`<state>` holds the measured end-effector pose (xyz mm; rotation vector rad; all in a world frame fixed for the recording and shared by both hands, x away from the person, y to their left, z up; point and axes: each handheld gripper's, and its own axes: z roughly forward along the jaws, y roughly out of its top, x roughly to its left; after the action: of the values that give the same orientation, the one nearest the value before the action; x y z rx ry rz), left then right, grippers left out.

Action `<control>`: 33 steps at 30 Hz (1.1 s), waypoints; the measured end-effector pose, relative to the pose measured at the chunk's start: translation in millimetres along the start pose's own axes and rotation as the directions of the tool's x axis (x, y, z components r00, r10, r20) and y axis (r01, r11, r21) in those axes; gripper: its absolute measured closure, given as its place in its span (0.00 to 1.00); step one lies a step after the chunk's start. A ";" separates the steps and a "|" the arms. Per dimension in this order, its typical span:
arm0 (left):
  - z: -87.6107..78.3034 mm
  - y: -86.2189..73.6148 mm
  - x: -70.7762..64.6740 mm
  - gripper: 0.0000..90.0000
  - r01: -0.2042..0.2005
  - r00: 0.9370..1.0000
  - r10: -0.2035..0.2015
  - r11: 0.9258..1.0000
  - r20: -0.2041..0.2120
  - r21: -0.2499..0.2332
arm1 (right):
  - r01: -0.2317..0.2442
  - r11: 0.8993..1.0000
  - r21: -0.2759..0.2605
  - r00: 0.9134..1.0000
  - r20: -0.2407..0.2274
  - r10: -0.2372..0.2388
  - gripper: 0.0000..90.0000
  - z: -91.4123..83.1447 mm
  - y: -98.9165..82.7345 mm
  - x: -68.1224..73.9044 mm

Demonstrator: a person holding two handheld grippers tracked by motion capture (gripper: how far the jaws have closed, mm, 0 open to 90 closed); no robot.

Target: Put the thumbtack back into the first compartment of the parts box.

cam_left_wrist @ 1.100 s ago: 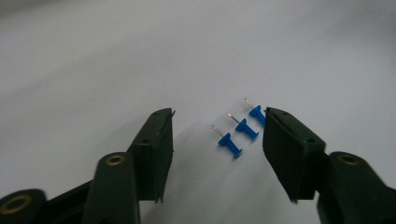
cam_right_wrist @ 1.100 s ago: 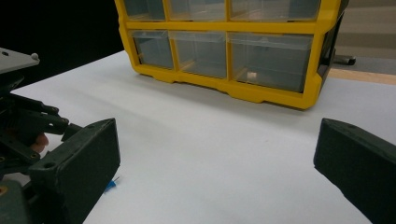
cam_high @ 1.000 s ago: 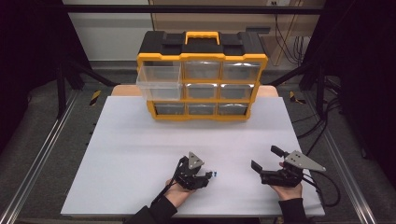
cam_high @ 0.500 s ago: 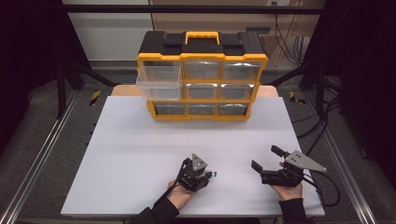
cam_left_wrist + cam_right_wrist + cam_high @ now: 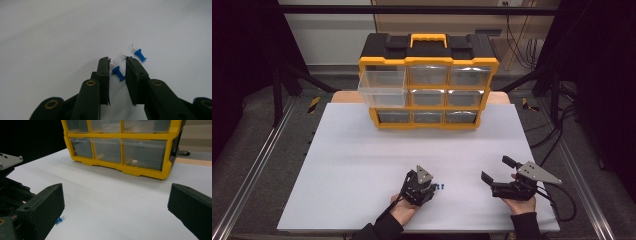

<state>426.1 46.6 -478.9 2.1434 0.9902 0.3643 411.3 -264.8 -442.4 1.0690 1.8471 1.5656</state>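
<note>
Near the front edge of the white surface (image 5: 362,160), slightly right of its middle, the left gripper (image 5: 117,68) is held low with its jaws just closed in to a narrow gap; a blue pushpin (image 5: 118,72) lies between them, not yet pinched. A second pushpin (image 5: 140,54) lies just beyond. Toward the front right corner, the right gripper (image 5: 497,176) is held with jaws spread wide. At the far edge a yellow drawer organizer (image 5: 429,82) is seen, one clear drawer (image 5: 382,89) pulled out

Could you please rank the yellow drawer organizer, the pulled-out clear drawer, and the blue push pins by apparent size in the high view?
1. yellow drawer organizer
2. pulled-out clear drawer
3. blue push pins, mere specks beside the left claw
</note>
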 end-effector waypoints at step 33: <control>-0.8 -1.3 5.9 0.94 -0.003 1.000 0.003 1.000 0.001 -0.002 | -0.006 1.000 -0.005 1.000 -0.004 0.006 0.02 -0.1 0.1 0.5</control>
<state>428.9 52.0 -479.6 2.1432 0.9853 0.3659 411.0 -264.5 -442.2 1.0710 1.8436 1.5764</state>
